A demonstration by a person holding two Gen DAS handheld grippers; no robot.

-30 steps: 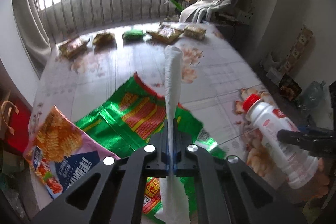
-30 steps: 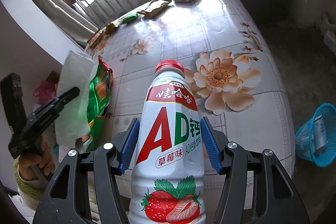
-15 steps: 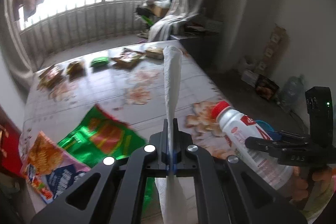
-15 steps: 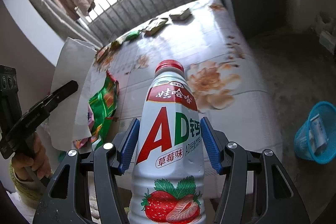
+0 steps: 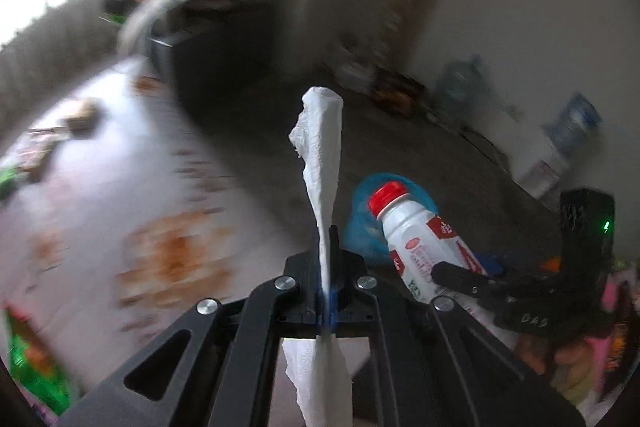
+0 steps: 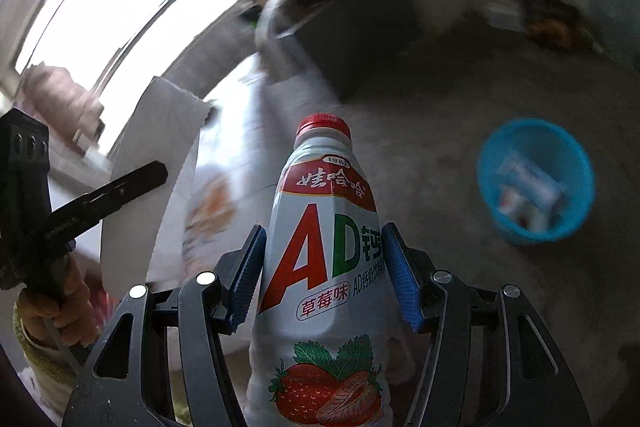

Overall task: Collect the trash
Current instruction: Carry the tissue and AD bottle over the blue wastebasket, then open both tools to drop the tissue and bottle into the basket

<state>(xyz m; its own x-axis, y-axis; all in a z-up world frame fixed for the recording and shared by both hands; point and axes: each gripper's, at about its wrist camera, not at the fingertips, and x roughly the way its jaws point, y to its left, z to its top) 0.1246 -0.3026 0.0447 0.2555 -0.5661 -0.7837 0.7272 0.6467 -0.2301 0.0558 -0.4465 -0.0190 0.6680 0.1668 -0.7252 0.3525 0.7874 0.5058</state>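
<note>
My left gripper [image 5: 329,291] is shut on a white paper towel [image 5: 322,151] that stands up between the pads. My right gripper [image 6: 324,279] is shut on a white AD milk bottle [image 6: 324,227] with a red cap and a strawberry label. In the left wrist view the bottle [image 5: 416,231] and the right gripper [image 5: 480,281] show at the right. In the right wrist view the left gripper [image 6: 120,187] and towel [image 6: 160,163] show at the left. A blue trash basket [image 6: 536,223] holding some trash stands on the floor to the right; its rim [image 5: 424,197] shows behind the bottle.
The flowered table [image 5: 100,211] lies to the left, with a green wrapper [image 5: 32,367] at its near edge and blurred packets [image 5: 76,115] at the far end. Boxes and water jugs [image 5: 572,127] line the wall on the dark floor [image 6: 440,99].
Both grippers have swung right, away from the table and toward the floor. The blue basket now sits nearer the middle of both views. Both holds are unchanged.
</note>
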